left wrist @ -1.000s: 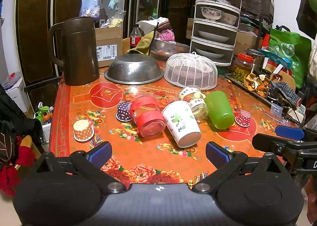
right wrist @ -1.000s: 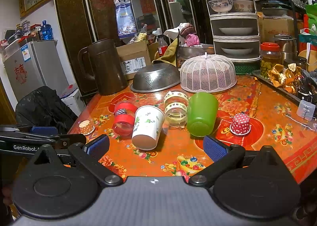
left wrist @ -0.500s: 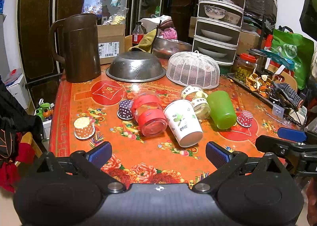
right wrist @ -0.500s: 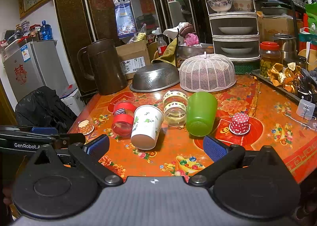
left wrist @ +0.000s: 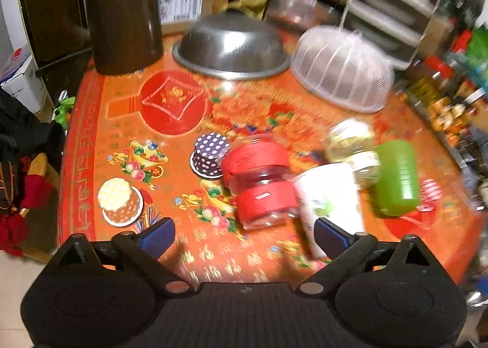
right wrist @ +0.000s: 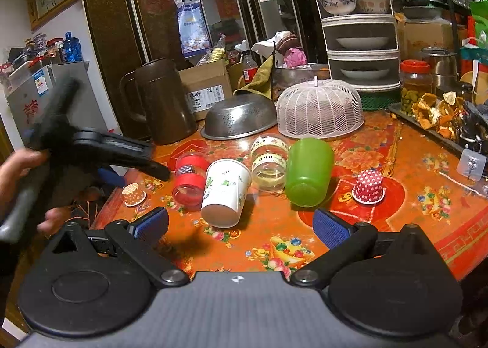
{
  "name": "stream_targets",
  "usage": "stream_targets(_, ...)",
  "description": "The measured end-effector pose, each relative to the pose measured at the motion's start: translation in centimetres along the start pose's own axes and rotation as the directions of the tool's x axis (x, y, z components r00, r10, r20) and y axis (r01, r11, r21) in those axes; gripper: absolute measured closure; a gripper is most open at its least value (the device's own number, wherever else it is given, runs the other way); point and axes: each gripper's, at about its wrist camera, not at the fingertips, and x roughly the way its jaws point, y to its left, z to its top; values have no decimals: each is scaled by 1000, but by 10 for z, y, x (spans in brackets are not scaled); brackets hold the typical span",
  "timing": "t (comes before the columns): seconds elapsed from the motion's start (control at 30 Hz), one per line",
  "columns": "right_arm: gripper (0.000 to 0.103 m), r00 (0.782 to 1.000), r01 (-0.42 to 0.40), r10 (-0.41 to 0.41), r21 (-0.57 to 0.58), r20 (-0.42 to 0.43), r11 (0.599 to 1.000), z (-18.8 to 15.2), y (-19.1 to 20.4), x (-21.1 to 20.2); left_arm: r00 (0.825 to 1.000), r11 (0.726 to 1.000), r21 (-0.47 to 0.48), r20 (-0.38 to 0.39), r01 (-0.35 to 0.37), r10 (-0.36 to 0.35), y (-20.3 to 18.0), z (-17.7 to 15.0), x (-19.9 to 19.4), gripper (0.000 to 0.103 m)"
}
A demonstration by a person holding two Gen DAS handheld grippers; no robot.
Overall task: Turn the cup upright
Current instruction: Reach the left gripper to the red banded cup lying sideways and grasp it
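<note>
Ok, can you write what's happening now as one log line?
phase: approach | left hand-held gripper: open, empty, above red-banded jar | right hand-held gripper: open, empty | white cup: on side

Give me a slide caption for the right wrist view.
Open right gripper faces four tipped cups: red-banded jar, white paper cup, clear taped cup, green cup.

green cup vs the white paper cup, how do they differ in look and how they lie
The green cup is plain, opaque plastic; the white paper cup carries a leaf print. The green cup lies rightmost in the row; the white one is second from left. Both lie tipped over on the table.
</note>
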Motion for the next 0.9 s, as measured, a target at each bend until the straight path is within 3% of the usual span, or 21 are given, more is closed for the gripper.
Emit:
stream_targets(0.2,1,1000,-11,11,22,-5,1000,-4,-10,-2,999,999,-36,-42,25,-26,-1,9,29,9)
stream_targets(0.7,1,999,-40,41,62,-10,997,-9,-24,-1,997,998,-62,-78,-22,18,-13,24,56,11)
stream_targets(0.9,1,999,-49,50,66,-15,997,-9,-25,1,996,998,-56,-85,-30,25,-14,23,62,18)
